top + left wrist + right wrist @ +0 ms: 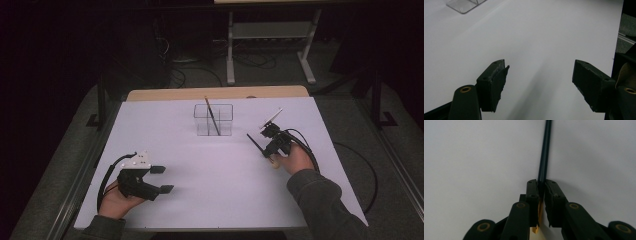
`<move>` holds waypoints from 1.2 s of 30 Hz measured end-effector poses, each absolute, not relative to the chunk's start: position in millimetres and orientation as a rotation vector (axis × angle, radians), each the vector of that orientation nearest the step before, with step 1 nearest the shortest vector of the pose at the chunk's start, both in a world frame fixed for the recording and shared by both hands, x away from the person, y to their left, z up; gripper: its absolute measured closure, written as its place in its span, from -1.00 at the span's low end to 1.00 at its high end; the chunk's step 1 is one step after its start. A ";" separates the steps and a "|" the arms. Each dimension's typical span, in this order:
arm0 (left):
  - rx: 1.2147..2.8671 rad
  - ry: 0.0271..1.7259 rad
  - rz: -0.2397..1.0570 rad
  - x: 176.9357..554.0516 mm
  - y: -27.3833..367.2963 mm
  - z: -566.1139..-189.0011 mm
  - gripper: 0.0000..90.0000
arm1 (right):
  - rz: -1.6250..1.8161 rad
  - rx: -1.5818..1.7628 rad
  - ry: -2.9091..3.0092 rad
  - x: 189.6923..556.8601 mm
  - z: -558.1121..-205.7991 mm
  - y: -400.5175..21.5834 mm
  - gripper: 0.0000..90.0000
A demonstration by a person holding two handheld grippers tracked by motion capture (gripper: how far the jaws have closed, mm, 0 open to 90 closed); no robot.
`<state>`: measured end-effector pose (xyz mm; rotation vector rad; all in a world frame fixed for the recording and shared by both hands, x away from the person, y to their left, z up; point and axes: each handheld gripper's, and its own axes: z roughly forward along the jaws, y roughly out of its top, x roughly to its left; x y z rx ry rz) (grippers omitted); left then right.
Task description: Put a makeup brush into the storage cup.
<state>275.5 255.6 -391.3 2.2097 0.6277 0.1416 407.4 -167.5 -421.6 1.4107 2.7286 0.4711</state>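
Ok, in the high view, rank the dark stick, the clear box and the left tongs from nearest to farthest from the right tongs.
1. Dark stick: clamped in the right tongs, its tip pointing toward the table's middle.
2. Clear box: at the table's far middle, a brush leaning inside it.
3. Left tongs: open, at the near left corner of the table.

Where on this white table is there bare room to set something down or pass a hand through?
The white table is bare across the wide middle, between the open left gripper and the right gripper shut on a thin dark stick. The far left corner is bare too. It is tighter between the clear plastic two-compartment box, holding a thin brush, and the right gripper.
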 end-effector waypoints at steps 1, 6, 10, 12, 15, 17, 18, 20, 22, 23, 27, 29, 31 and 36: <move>2.209 0.626 0.143 275.6 255.7 -391.3 -0.42 | 0.463 1.396 2.731 407.1 -421.6 -167.0 0.81; 2.209 0.628 0.143 275.5 255.5 -391.4 -0.41 | 0.436 1.357 2.728 405.3 -421.4 -164.0 0.82; 2.213 0.626 0.146 275.2 254.4 -391.4 -0.41 | 0.438 1.329 2.735 404.9 -421.5 -163.6 0.84; 2.218 0.615 0.151 275.4 254.1 -391.5 -0.41 | 0.446 1.319 2.742 405.1 -421.6 -164.7 0.84; 2.215 0.619 0.148 275.6 254.0 -391.8 -0.41 | 0.461 1.322 2.744 405.9 -422.1 -166.2 0.84; 2.214 0.626 0.146 275.5 254.1 -392.0 -0.41 | 0.469 1.301 2.756 406.3 -422.2 -167.8 0.84; 2.212 0.629 0.145 275.5 254.1 -392.2 -0.41 | 0.476 1.295 2.762 406.3 -422.1 -168.5 0.84; 2.210 0.631 0.145 275.7 254.2 -392.5 -0.41 | 0.494 1.300 2.765 406.7 -422.4 -170.1 0.84; 2.208 0.632 0.146 275.7 254.7 -392.6 -0.41 | 0.502 1.295 2.773 407.0 -422.2 -171.2 0.84; 2.209 0.631 0.146 275.7 255.0 -392.4 -0.41 | 0.511 1.292 2.782 407.1 -421.8 -171.9 0.84; 2.212 0.626 0.153 276.2 255.7 -391.8 -0.41 | 0.557 1.269 2.792 405.9 -419.4 -173.2 0.84; 2.211 0.628 0.148 275.8 255.1 -391.9 -0.41 | 0.572 1.246 2.790 404.5 -417.0 -172.7 0.84; 2.212 0.626 0.148 275.4 254.6 -391.3 -0.41 | 0.587 1.220 2.795 402.3 -414.6 -171.4 0.84; 2.208 0.624 0.154 274.9 254.5 -389.6 -0.41 | 0.640 1.160 2.810 395.3 -407.1 -167.2 0.84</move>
